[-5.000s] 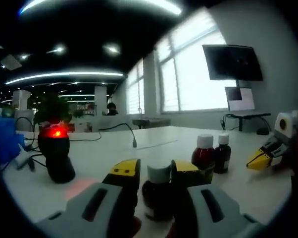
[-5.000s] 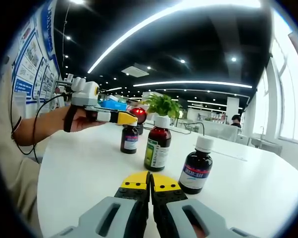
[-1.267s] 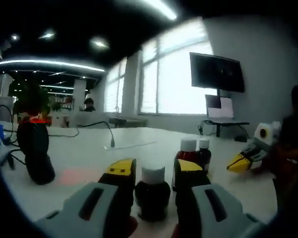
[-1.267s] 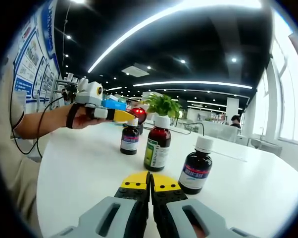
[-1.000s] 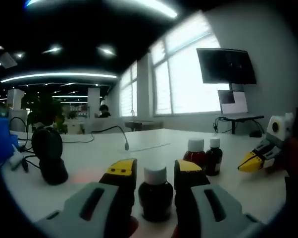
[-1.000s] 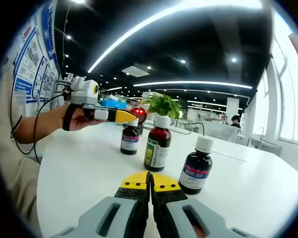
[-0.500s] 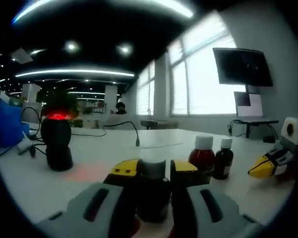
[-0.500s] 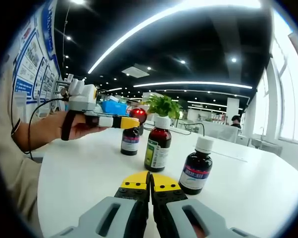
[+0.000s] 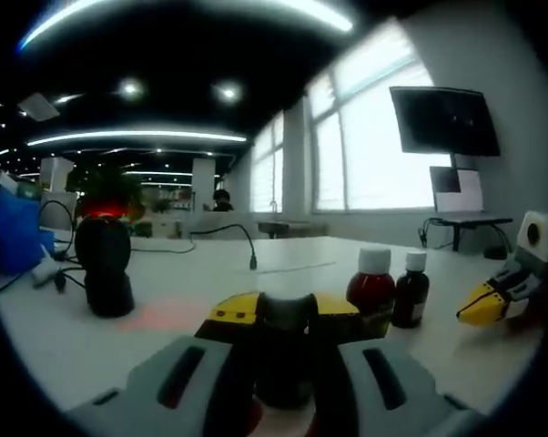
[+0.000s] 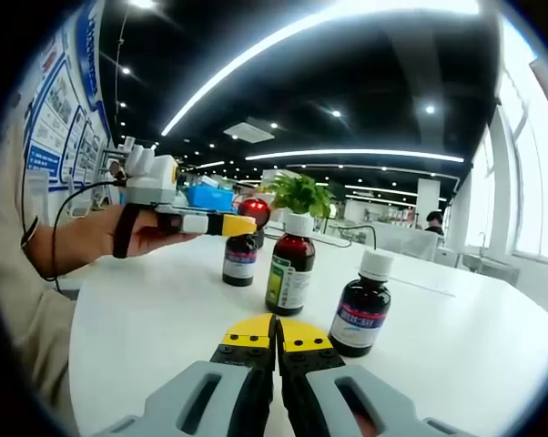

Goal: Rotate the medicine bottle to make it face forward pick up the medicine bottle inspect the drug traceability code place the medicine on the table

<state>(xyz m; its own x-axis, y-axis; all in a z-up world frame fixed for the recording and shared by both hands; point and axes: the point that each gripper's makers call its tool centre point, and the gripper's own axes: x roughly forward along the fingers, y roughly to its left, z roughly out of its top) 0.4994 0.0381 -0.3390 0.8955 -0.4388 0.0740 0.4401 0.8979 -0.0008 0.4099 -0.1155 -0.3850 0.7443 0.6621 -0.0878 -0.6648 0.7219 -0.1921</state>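
White table (image 10: 147,319), long ceiling lights, bottles standing in a loose group.

My left gripper (image 9: 285,308) clamps a dark medicine bottle (image 9: 283,350), apparently just above the tabletop; my right gripper (image 10: 276,331) rests with jaws pressed together, empty, near a white-capped bottle (image 10: 359,305).

3 med bottles (image 10: 360,304) (image 10: 289,250) (image 10: 240,254), 2 hand-held grippers (image 10: 276,334) (image 9: 286,309), 1 scanner (image 9: 105,266), 1 plant (image 10: 299,193).

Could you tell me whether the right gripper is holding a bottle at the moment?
No, the right gripper has its jaws closed together on nothing, with the white-capped bottle standing apart on the table.
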